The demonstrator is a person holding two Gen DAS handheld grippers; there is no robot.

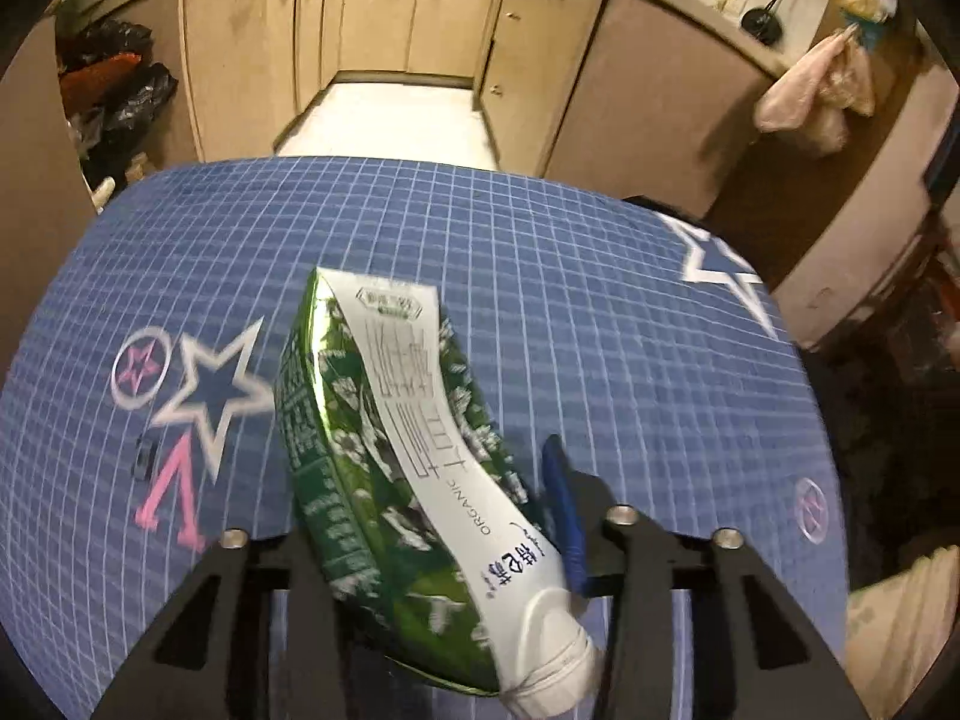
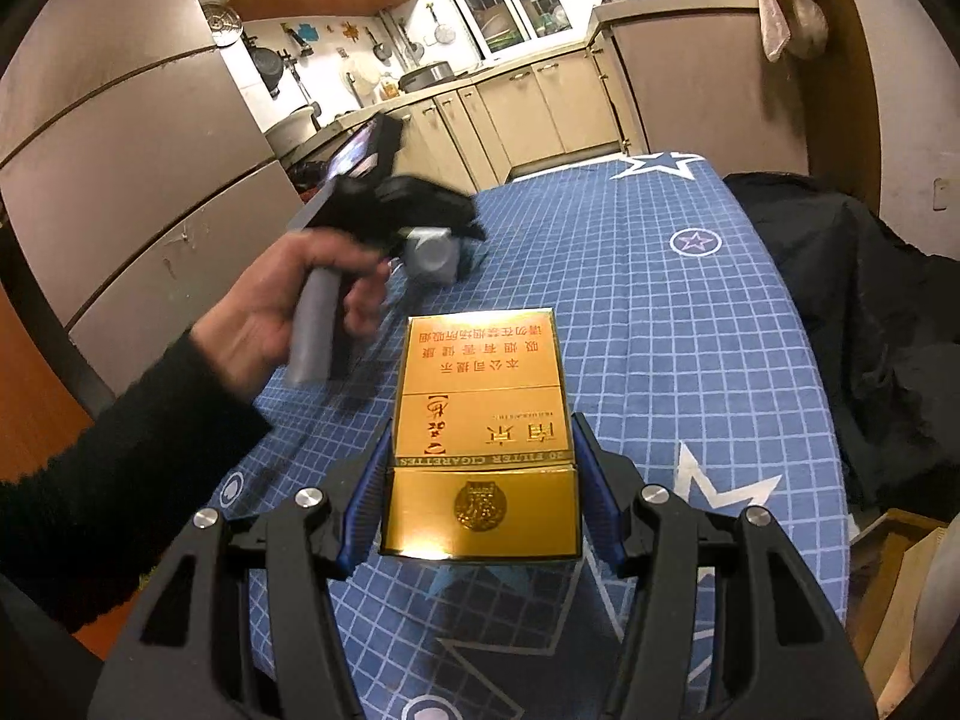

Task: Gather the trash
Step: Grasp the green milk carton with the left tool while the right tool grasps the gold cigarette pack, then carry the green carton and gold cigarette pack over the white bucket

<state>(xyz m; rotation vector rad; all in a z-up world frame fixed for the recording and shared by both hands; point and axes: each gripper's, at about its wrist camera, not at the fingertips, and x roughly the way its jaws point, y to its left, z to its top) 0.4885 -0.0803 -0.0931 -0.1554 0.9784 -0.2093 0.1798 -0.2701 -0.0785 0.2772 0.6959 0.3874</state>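
A squashed green and white milk carton (image 1: 390,450) lies slantwise over the blue checked tablecloth (image 1: 600,330), its white cap toward the camera. My left gripper (image 1: 432,480) is shut on it; the blue right pad (image 1: 564,510) presses its side, and the left finger is hidden behind the carton. In the right wrist view a gold cigarette box (image 2: 480,420) sits between the blue pads (image 2: 366,504) of my right gripper (image 2: 480,438), which is shut on it above the tablecloth (image 2: 660,300). A person's hand (image 2: 282,300) holds the blurred left gripper's handle (image 2: 318,330) at the left.
Beige kitchen cabinets (image 1: 384,18) stand beyond the table's far edge, with black bags (image 1: 120,90) on the floor at the left. A dark garment (image 2: 840,300) drapes off the table's right side. A tall fridge (image 2: 120,180) stands at the left.
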